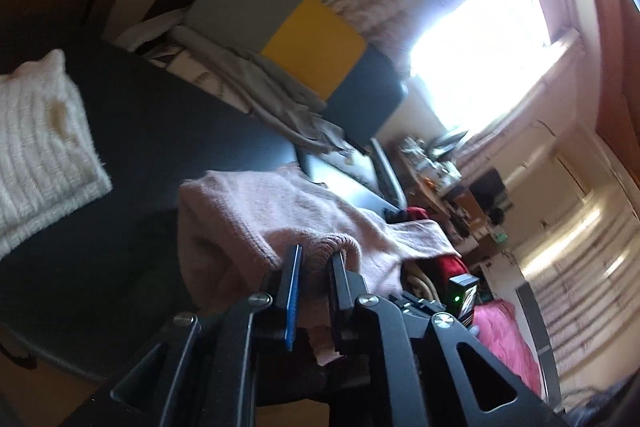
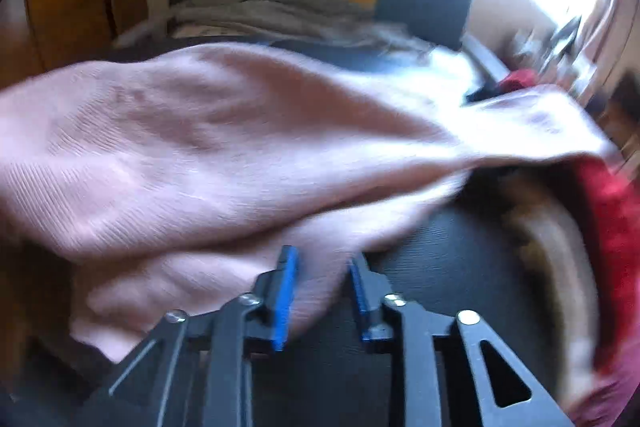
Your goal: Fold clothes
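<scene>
Over black table (image 1: 160,147), both grippers (image 1: 316,259) (image 2: 322,263) seemingly pinch pink sweater (image 1: 256,211).

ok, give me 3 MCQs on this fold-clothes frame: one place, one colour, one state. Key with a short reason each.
1. Where does the folded white knit lie?
A. on the dark table
B. on the chair back
C. between the right fingers

2. What colour is the sweater being handled?
A. yellow
B. pale pink
C. navy

3. What is the left gripper doing?
A. hanging open over bare table
B. shut on the sweater's ribbed edge
C. shut on the red cloth

Key:
1 A: the white knit rests on the dark table.
2 B: the pink sweater fills the right wrist view.
3 B: pink ribbing is pinched in the left gripper; the right gripper also has cloth between its fingers.
</scene>
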`<move>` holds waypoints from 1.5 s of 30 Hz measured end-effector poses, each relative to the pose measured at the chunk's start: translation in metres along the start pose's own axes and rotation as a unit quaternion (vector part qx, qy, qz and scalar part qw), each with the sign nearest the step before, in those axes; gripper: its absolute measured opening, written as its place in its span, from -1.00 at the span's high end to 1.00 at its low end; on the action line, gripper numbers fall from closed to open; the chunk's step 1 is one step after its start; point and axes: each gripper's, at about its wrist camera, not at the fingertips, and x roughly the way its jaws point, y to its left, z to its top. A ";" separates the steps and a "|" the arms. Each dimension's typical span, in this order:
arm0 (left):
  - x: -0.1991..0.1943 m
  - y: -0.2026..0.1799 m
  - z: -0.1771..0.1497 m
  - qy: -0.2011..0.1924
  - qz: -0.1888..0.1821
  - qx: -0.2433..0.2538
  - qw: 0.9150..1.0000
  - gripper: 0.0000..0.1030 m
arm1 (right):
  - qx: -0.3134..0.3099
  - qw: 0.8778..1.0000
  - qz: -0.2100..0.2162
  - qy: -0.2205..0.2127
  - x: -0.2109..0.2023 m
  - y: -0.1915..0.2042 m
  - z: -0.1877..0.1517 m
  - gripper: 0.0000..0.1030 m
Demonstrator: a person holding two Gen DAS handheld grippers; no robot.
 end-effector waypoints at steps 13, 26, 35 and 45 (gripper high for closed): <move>0.010 -0.014 0.007 0.011 -0.023 0.013 1.000 0.71 | 0.191 0.978 0.080 0.013 -0.042 -0.146 -0.029 -0.35; 0.028 0.006 -0.006 0.025 0.017 -0.011 0.999 0.65 | 0.287 0.911 0.297 -0.002 0.063 -0.042 -0.007 -0.41; 0.045 0.007 -0.016 0.044 0.051 0.012 0.998 0.64 | 0.187 0.948 0.256 0.002 0.056 0.003 0.013 -1.00; 0.068 -0.016 -0.033 0.068 0.097 0.057 0.991 0.63 | 0.117 0.976 0.180 0.016 0.041 0.020 0.023 0.17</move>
